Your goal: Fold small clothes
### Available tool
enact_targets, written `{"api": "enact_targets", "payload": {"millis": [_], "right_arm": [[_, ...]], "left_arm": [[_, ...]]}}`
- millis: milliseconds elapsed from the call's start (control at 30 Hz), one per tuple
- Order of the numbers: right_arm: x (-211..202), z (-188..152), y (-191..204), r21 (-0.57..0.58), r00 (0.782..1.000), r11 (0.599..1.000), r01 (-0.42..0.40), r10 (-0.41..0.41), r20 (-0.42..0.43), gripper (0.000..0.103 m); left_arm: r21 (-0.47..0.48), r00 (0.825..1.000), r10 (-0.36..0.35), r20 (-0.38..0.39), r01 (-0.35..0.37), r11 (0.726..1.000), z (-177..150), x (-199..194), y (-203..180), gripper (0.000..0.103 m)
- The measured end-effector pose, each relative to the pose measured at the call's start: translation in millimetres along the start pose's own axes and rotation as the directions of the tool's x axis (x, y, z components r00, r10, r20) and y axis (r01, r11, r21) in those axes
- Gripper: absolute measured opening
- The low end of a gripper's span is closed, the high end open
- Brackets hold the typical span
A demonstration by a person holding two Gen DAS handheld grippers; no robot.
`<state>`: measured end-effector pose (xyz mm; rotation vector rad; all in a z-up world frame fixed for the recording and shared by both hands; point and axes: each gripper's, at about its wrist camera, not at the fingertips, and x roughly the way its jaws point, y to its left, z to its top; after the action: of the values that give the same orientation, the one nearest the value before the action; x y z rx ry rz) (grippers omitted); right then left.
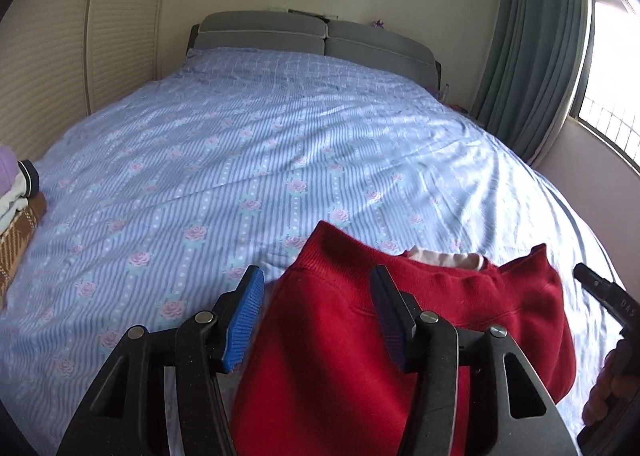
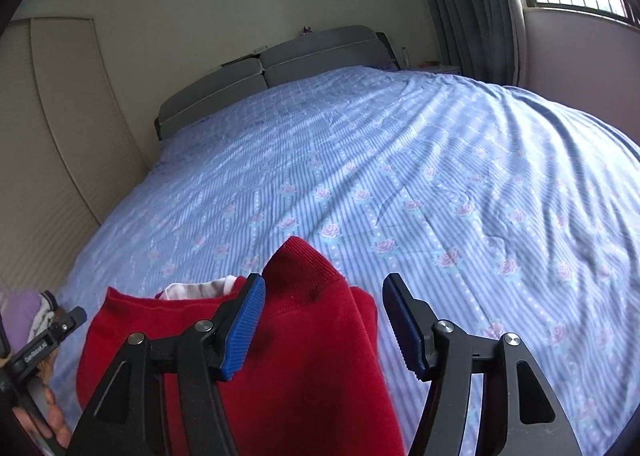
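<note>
Left gripper (image 1: 316, 320): wide open, gripping nothing, above the near left part of the red top (image 1: 340, 356). Right gripper (image 2: 324, 324): wide open too, empty, over the same top's (image 2: 288, 356) near right side, its left pad (image 2: 244, 328) over the red fabric. Top lying on the blue floral sheet (image 1: 260, 136), near edge of the bed, white lining (image 1: 444, 258) visible at the collar. At far left, a stack of folded clothes (image 1: 18, 208).

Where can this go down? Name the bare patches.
Bedspread is bare between red sweater and headboard, and rightward toward the curtain. Crowded: folded pile at the left edge; both open hand-held grippers by the sweater.
</note>
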<state>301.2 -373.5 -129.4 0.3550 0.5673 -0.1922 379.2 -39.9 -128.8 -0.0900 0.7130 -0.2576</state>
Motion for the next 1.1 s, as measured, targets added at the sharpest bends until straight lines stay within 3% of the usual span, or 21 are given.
{"api": "enact_targets", "payload": {"millis": [300, 333, 400, 500, 667, 867, 967, 1100], "right_arm": [[40, 2, 2, -0.119, 0.993, 0.993, 0.013, -0.027, -0.115, 0.061], [45, 1, 3, -0.125, 0.992, 0.992, 0.005, -0.021, -0.127, 0.058], [56, 0, 5, -0.142, 0.986, 0.99, -0.023, -0.001, -0.167, 0.019], [57, -2, 7, -0.147, 0.99, 0.989, -0.01, -0.011, -0.139, 0.013], [45, 5, 6, -0.117, 0.998, 0.993, 0.02, -0.027, -0.052, 0.012], [71, -10, 1, -0.115, 0.99, 0.991, 0.067, -0.08, -0.116, 0.012], [69, -12, 5, -0.139, 0.99, 0.988, 0.067, -0.083, -0.111, 0.014], [49, -5, 11, -0.149, 0.992, 0.985, 0.092, -0.103, -0.068, 0.032]], "left_arm": [[-0.049, 0.99, -0.024, -0.139, 0.017, 0.999, -3, 50, 7, 0.05], [-0.044, 0.989, -0.022, -0.144, 0.016, 0.999, -5, 52, 5, 0.046], [-0.034, 0.99, -0.023, -0.141, 0.018, 0.999, -6, 55, 2, 0.03], [-0.028, 0.993, -0.014, -0.114, 0.011, 1.0, -5, 54, 0, 0.024], [-0.045, 0.998, -0.003, -0.068, 0.0, 0.999, 7, 52, 2, 0.021], [-0.011, 0.995, 0.033, -0.09, -0.034, 0.999, -3, 72, 2, 0.023], [0.008, 0.995, 0.041, -0.086, -0.04, 0.999, -4, 68, -2, 0.031], [0.035, 0.997, 0.043, -0.064, -0.04, 0.999, 1, 47, -13, 0.049]]}}
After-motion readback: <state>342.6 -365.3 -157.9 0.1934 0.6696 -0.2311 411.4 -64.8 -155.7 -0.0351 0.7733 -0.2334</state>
